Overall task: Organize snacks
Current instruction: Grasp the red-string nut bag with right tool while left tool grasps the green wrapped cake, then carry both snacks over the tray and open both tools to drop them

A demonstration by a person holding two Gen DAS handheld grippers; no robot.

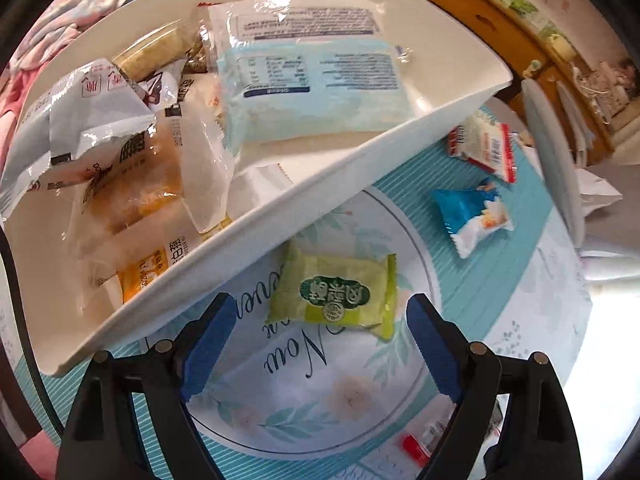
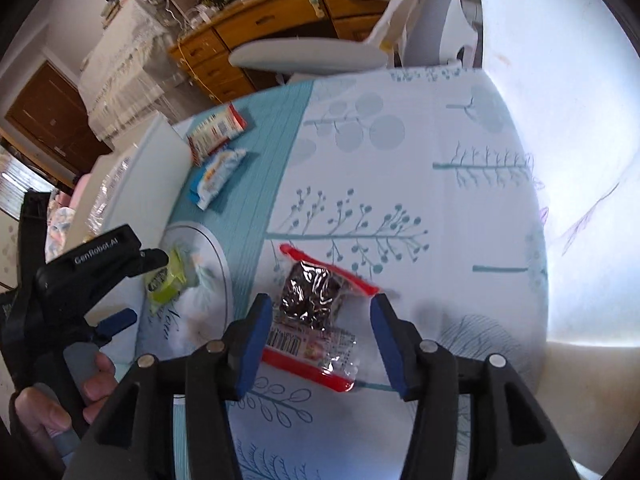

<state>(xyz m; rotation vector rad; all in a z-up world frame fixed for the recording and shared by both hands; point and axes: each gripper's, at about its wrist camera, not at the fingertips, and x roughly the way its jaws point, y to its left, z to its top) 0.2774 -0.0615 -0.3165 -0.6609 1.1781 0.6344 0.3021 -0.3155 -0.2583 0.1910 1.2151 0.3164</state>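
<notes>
Our left tool (image 1: 320,320) gapes wide over a green snack (image 1: 336,298) beside the bin (image 1: 360,168); our right tool (image 2: 316,332), equally wide, brackets a red packet (image 2: 316,320) on the bench (image 2: 440,184), gripping nothing.

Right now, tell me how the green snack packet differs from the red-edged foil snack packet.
The green snack packet is opaque pale green with a round dark-green label; the red-edged foil snack packet is clear with red borders, showing crinkled foil inside. The green one lies by the white bin, ahead of the left gripper; the red-edged one lies between the fingers of the right gripper. Both lie flat on the tablecloth, ungrasped.
</notes>
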